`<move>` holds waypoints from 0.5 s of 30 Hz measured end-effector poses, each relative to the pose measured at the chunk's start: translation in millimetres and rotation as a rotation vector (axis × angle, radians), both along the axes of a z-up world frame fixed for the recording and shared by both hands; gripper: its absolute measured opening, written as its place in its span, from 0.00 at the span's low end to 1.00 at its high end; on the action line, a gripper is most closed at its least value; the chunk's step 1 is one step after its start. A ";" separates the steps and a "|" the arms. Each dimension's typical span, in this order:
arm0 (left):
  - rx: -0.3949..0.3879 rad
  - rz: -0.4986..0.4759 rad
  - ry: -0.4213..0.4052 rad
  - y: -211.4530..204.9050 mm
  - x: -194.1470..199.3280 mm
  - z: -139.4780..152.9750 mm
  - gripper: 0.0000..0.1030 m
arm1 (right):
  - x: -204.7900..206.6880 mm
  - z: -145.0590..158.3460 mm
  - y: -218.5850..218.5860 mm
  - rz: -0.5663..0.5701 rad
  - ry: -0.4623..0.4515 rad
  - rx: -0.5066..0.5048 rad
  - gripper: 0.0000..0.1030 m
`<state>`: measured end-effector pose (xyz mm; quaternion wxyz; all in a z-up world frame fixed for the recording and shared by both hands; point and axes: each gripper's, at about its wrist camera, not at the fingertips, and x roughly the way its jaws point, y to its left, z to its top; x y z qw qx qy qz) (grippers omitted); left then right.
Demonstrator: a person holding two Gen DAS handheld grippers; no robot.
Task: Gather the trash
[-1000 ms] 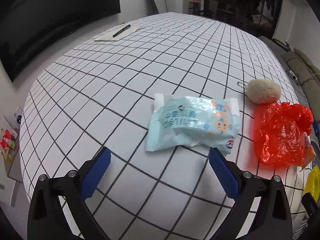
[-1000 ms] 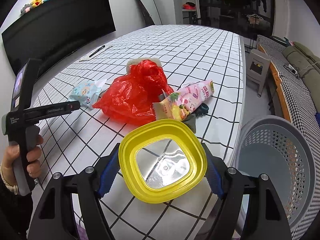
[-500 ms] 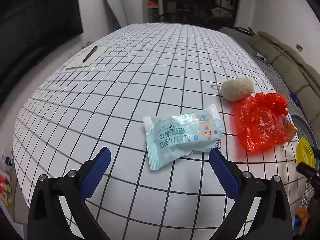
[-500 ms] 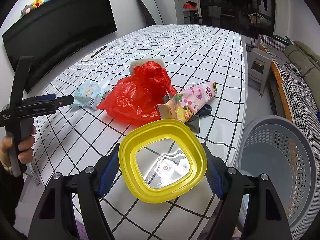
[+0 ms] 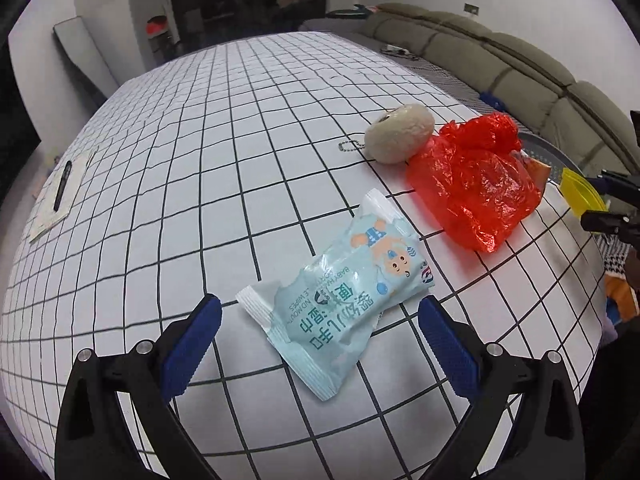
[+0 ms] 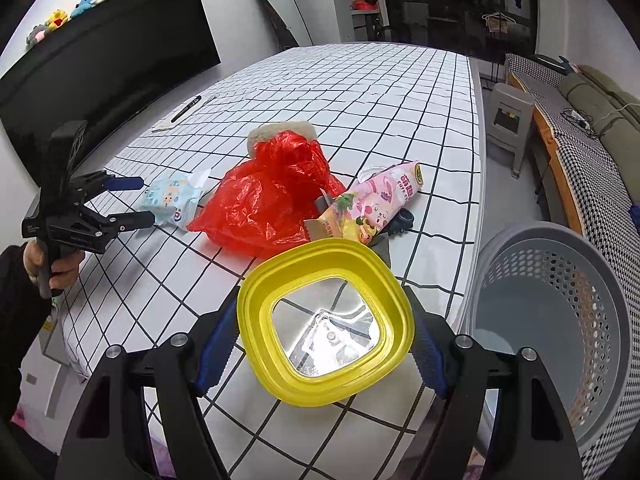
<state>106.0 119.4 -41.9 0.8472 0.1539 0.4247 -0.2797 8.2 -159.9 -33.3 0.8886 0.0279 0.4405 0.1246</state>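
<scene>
The left gripper (image 5: 318, 318) hangs with its blue pads spread wide over the near end of a pale blue baby-wipes packet (image 5: 344, 300), which lies flat on the checked counter (image 5: 224, 168) just left of a crumpled red plastic bag (image 5: 476, 188). The right gripper (image 6: 322, 332) is clamped on a yellow-rimmed lid (image 6: 326, 316) (its centre transparent), held above the counter's near right edge beside a grey perforated basket (image 6: 568, 320), with a pink snack pouch (image 6: 376, 204) lying just beyond it.

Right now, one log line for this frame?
left gripper: open, around wipes packet, no contact | right gripper: shut on yellow lid | basket: right of table | red bag: on table
</scene>
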 end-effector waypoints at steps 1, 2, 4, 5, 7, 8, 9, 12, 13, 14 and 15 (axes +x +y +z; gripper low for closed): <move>0.000 -0.025 -0.003 -1.5 1.2 0.9 0.94 | 0.5 0.4 -0.1 -0.004 0.000 -0.002 0.71; 0.000 -0.051 -0.005 -3.4 2.1 2.1 0.94 | 0.7 0.5 0.1 -0.010 0.001 -0.003 0.71; -0.002 -0.106 -0.007 -7.8 3.5 4.2 0.94 | 0.7 0.9 -0.2 -0.018 0.002 -0.004 0.71; -0.003 -0.125 -0.007 -9.5 5.0 4.4 0.94 | 0.5 1.1 -0.1 -0.022 0.002 -0.005 0.71; -0.011 -0.159 0.005 -13.6 8.9 3.8 0.94 | 0.1 1.1 -0.5 -0.027 0.003 -0.007 0.71; -0.016 -0.171 0.015 -15.8 11.1 2.4 0.94 | -0.2 0.6 -0.5 -0.028 0.005 -0.007 0.71; -0.019 -0.178 0.025 -17.3 13.0 0.7 0.94 | -0.4 0.0 -0.3 -0.030 0.007 -0.009 0.71; -0.023 -0.184 0.060 -20.4 14.4 -6.2 0.94 | -0.3 0.5 -0.3 -0.030 0.008 -0.007 0.71; -0.023 -0.183 0.072 -20.7 11.9 -8.5 0.94 | -0.6 1.3 -0.9 -0.030 0.006 -0.005 0.71; -0.020 -0.183 0.080 -21.2 9.7 -10.8 0.94 | -1.2 2.0 -1.7 -0.030 0.003 -0.002 0.71; -0.016 -0.182 0.081 -21.6 5.9 -12.7 0.94 | -1.5 2.3 -2.7 -0.030 0.001 0.002 0.71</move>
